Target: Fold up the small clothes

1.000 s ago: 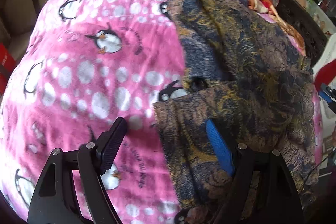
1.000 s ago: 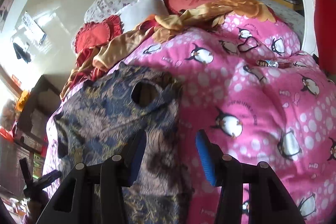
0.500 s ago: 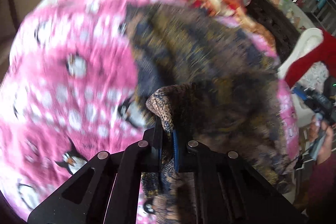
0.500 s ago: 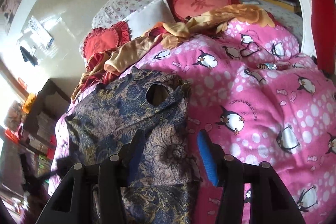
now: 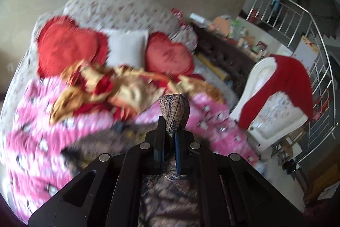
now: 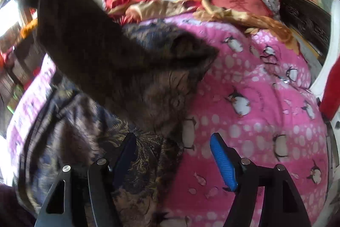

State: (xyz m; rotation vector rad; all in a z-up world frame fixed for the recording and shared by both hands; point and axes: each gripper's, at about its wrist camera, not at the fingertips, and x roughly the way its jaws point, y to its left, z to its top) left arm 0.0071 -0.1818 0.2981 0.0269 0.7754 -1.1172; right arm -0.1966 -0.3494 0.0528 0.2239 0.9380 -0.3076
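A dark blue and gold patterned garment (image 6: 165, 86) lies on a pink penguin quilt (image 6: 255, 99). My left gripper (image 5: 170, 137) is shut on one edge of the garment (image 5: 175, 110) and holds it high above the bed; a fold of cloth sticks up between the fingers. In the right wrist view that lifted part rises as a dark band (image 6: 70, 20) to the upper left. My right gripper (image 6: 174, 154) is open and empty, low over the garment's near edge, its left finger over the cloth and its blue-padded right finger (image 6: 223, 163) over the quilt.
Red heart cushions (image 5: 63, 46), a white pillow (image 5: 127, 50) and crumpled gold and red cloth (image 5: 119, 88) lie at the head of the bed. A white chair with a red garment (image 5: 282, 82) stands to the right, by a metal railing (image 5: 318, 46).
My left gripper closed on the garment's edge and lifted it up from the quilt. My right gripper stayed open and moved a little closer to the garment.
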